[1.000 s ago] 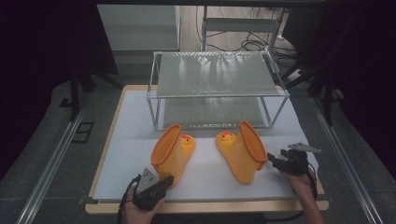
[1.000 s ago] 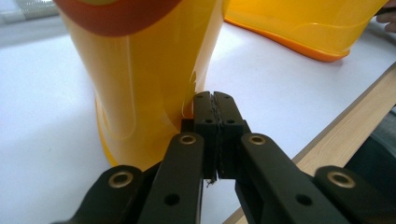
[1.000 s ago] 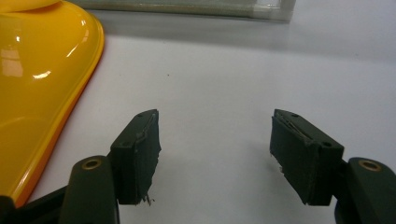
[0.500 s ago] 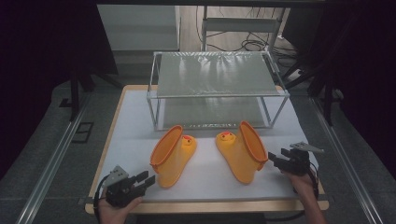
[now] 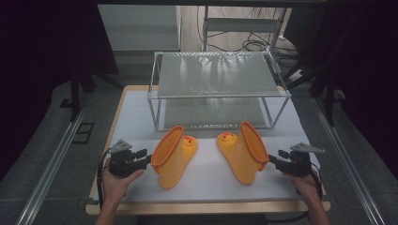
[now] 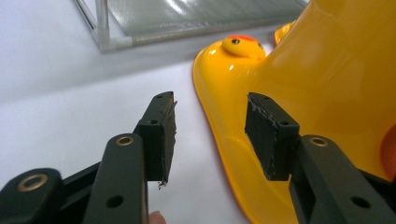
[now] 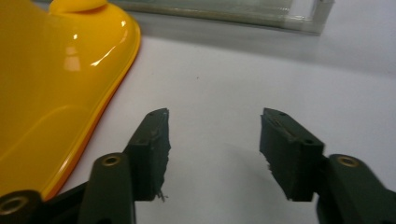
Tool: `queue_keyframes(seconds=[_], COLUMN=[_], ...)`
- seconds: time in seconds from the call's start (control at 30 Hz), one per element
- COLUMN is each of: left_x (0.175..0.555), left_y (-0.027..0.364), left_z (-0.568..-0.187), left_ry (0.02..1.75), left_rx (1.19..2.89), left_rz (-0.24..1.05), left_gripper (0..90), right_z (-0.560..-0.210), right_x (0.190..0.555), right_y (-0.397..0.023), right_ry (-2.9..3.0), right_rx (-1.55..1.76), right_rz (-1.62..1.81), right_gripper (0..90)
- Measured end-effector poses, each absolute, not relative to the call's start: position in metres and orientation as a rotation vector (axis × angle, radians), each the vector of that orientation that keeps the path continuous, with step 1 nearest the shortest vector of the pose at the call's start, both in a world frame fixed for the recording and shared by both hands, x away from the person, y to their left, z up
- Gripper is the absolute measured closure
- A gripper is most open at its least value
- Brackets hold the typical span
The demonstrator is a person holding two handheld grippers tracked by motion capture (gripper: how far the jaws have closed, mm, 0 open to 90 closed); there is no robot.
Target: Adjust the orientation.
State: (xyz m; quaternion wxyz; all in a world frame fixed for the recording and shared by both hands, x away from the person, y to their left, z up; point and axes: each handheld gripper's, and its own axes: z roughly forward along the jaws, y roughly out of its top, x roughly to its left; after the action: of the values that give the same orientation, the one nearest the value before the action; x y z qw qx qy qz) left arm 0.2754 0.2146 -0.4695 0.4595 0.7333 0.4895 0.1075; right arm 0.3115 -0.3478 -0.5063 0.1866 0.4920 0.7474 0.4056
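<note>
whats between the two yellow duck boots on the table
Nothing: in the high view, the left boot and the right boot lie apart, toes toward the wire rack, with only a bare strip of white mat between them.

Two duck-faced rubber boots lie on their sides on the bench, the left boot beside the right boot, toes toward a wire-frame shelf rack standing behind them. The left hand-held gripper sits just left of the left boot, the right hand-held gripper just right of the right boot.

No legible txt or labels anywhere.
</note>
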Motion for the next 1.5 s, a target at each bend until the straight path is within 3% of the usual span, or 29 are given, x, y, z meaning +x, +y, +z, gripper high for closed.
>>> queue_keyframes(seconds=[0.33,0.53,1.27,1.5], left_x=[0.276,0.278,0.273,0.273], left_y=[0.212,0.212,0.217,0.215], left_z=[-0.474,-0.474,-0.466,-0.466], left_ry=[1.181,1.184,1.181,1.182], left_rx=[1.824,1.834,1.794,1.795], left_rz=[0.215,0.208,0.202,0.197], left_gripper=[46.6,45.9,45.9,45.9], right_z=[-0.504,-0.509,-0.508,-0.511], right_x=[0.306,0.304,0.288,0.287], right_y=[-0.340,-0.323,-0.257,-0.233], right_ry=[2.273,2.423,2.630,2.613], right_rx=[1.229,1.090,0.741,0.722], right_rz=[1.108,1.095,1.186,1.198], right_gripper=[79.7,89.1,89.8,86.5])
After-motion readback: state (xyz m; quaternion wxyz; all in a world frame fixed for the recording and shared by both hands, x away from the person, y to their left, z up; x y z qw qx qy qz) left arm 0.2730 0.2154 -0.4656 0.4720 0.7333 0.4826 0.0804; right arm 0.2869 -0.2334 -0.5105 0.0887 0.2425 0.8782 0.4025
